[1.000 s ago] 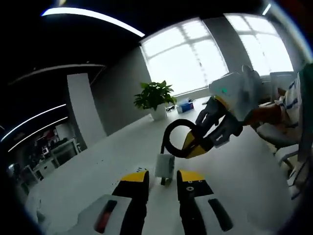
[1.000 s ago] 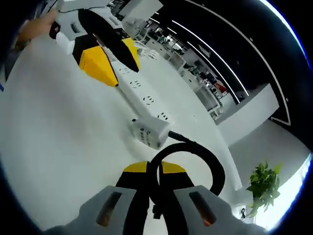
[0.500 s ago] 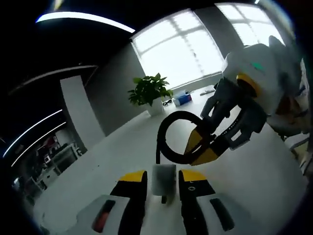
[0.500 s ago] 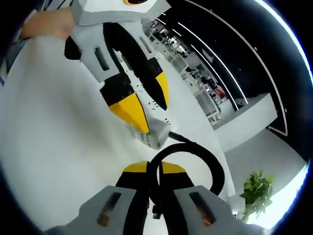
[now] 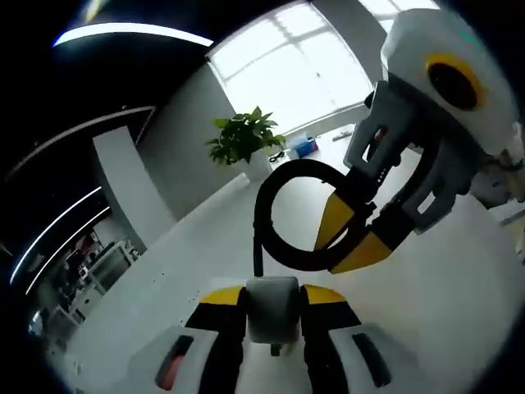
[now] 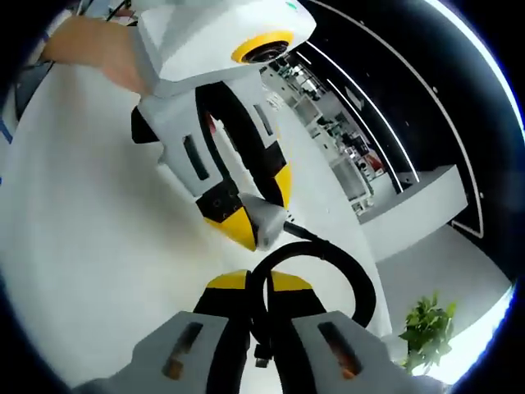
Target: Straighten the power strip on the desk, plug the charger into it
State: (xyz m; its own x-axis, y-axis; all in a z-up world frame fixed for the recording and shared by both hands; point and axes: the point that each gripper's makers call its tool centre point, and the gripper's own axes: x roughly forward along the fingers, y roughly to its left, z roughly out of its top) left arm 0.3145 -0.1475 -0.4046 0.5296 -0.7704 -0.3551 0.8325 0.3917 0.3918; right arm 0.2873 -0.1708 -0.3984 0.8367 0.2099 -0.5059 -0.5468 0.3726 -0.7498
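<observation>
The charger (image 5: 272, 305), a pale grey block, sits between the yellow-tipped jaws of the left tongs (image 5: 273, 308) at 6 o'clock in the left gripper view, the jaws closed against its two sides. In the right gripper view the same charger (image 6: 264, 223) lies just past 12 o'clock of the centre, pinched between the yellow tips of the left tongs (image 6: 254, 215), which reach down from 11 o'clock with a hand (image 6: 98, 51) on the white body. From the charger a thick black cable (image 5: 283, 209) rises and curls into a loop. The right tongs (image 5: 353, 240) come in from 2 o'clock in the left gripper view and clamp that loop at its 4 o'clock side. In the right gripper view the cable (image 6: 328, 261) arches over the right tongs (image 6: 258, 289), whose jaws stand nearly together with the black cord squeezed between them. Everything hangs over the white desk (image 6: 74, 246). Beyond, at 11 o'clock in the left gripper view, a potted plant (image 5: 241, 139) stands before a bright window (image 5: 283, 61); the plant (image 6: 426, 328) appears at 4 o'clock in the right gripper view.
</observation>
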